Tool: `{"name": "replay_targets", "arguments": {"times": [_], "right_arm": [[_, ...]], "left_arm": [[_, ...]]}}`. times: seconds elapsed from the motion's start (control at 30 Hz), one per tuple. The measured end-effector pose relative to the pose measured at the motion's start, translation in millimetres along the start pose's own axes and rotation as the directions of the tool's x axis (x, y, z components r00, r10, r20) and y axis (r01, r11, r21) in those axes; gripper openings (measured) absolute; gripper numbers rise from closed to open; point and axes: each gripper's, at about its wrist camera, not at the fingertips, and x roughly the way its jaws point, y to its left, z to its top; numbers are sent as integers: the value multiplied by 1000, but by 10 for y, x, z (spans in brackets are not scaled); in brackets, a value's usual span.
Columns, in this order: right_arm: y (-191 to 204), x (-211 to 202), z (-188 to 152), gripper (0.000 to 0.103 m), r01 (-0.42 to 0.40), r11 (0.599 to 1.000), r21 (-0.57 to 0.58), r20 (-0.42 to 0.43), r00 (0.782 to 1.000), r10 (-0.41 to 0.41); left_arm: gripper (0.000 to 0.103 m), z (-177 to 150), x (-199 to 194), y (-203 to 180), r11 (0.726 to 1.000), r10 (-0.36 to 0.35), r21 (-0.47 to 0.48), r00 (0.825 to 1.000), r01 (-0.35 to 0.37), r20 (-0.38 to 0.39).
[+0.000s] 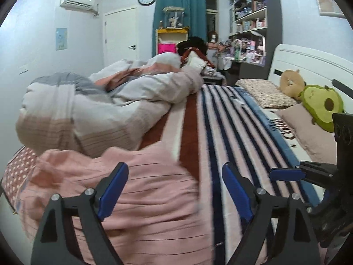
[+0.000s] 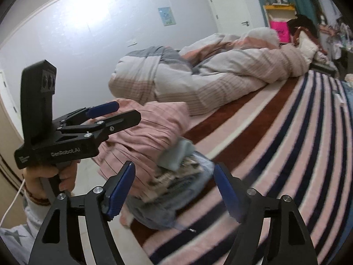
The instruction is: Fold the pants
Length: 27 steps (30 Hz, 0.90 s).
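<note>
Pants [image 2: 172, 190] folded, below open hand-held gripper [image 2: 174, 190]

Motion blur smears the pink pants [image 1: 136, 190] (their folds unreadable); the stacked clothes [image 2: 176, 183] beside them look equally blurred.

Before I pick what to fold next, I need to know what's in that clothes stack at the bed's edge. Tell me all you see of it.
The stack lies on the striped blanket near the bed's edge. Pale blue denim is at the bottom, a grey-and-white patterned piece above it, a small light blue-grey piece on top. It looks roughly folded; edges are blurred. A pink lined garment lies against its far side. The right tool is open in front of it, not gripping it.
</note>
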Motion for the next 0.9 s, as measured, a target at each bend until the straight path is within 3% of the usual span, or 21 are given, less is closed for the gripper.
{"name": "replay_targets", "arguments": {"times": [0.2,0.43,0.53,0.8,0.9], "right_arm": [[-240,-436,-268,84,131,991,-13,48,990,-130],[-540,-999,-621,94,303,953,24,125,944,-304],[-638,-1233,-777,101,377,925,41,163,911,-378],[-647,-1693,-1225,102,549,834,53,298,788,-538],[-674,-1783,-1322,102,563,822,84,317,767,-558]], "left_arm": [[95,-17,6,-575,998,-56,34,997,54,55],[102,-116,13,-1158,990,-141,36,981,138,136],[102,-188,48,-1426,985,-170,28,973,167,159],[102,-494,151,-1790,987,-158,35,962,154,223],[102,-542,218,-1804,986,-164,30,964,161,209]]}}
